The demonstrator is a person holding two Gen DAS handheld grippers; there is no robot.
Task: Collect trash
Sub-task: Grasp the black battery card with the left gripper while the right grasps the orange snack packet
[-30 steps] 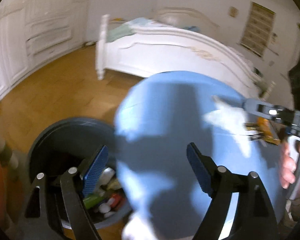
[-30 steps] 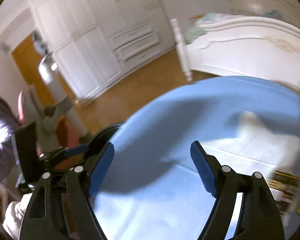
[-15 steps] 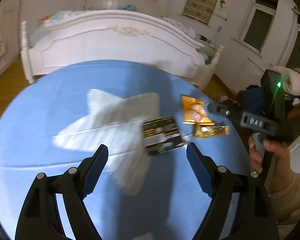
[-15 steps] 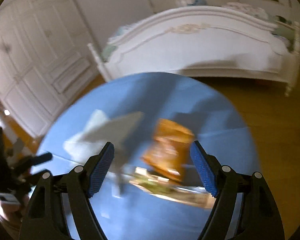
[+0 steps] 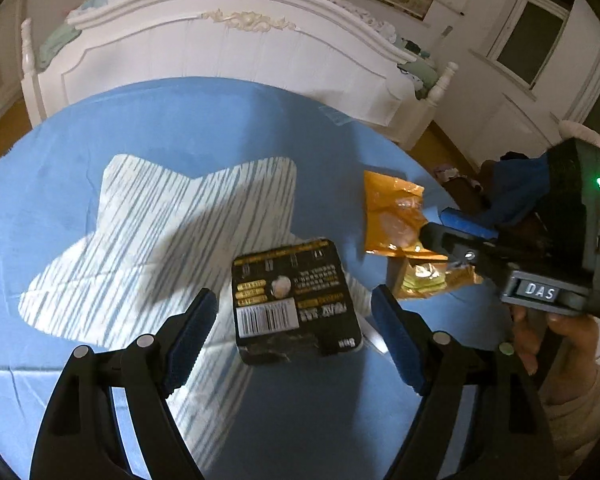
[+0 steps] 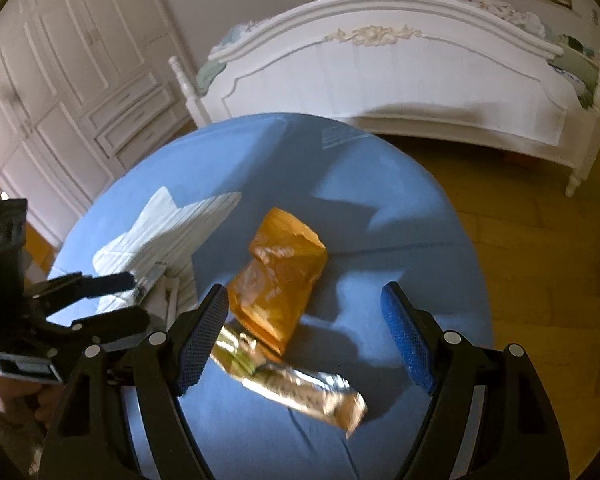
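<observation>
Both tongs are hanging wide apart — left tongs over the black packet mid-surface, right tongs over the orange wrapper toward the right edge — flat film's likely slipping out.

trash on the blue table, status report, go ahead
Left gripper open over black packet. Right gripper open over orange wrapper and gold wrapper. Nothing gripped, nothing blocking.
</observation>
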